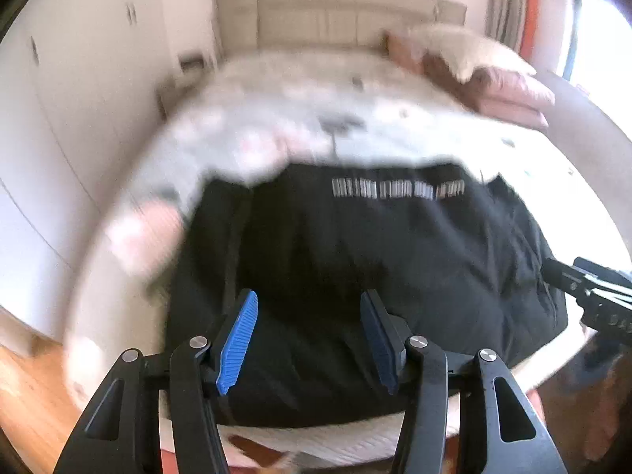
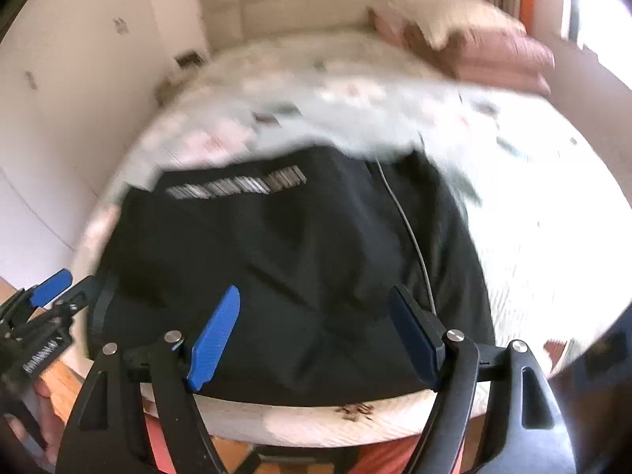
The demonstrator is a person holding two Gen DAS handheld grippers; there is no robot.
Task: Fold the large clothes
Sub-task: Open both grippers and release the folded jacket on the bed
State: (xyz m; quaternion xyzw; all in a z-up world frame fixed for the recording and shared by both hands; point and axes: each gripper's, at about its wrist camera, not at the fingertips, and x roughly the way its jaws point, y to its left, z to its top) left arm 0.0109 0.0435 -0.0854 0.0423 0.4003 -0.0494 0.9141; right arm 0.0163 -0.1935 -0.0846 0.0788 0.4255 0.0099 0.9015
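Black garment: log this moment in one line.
black garment flat on bed | left gripper open, empty | right gripper open, empty

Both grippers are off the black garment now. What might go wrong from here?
The black garment lies at the near edge of the bed, so a careless tug may slide it off. The left gripper and right gripper hang close together and might collide. Everything is blurred, so aiming is unreliable.
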